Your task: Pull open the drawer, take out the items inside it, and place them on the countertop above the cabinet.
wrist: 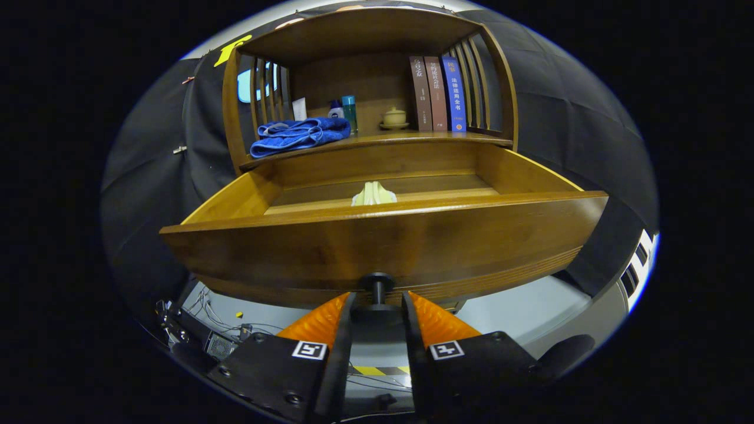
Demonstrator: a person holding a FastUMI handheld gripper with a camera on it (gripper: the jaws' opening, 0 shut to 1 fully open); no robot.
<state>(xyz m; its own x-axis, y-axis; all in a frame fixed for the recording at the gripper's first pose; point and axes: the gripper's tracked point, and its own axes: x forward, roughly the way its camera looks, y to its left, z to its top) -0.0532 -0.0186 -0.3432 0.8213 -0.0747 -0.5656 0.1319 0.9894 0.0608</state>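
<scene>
Both fingers [330,321] clamp drawer knob [377,287] | drawer [383,235] open | pale item [373,194] inside, beyond gripper [377,306]

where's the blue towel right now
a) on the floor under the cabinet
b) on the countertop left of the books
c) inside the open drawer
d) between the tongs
b: the blue towel lies on the countertop, left of the books; the open drawer holds a pale item, and the tongs sit at the drawer knob.

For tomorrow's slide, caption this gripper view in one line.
Gripper shut on the knob of the pulled-open wooden drawer, pale cloth inside.
</scene>
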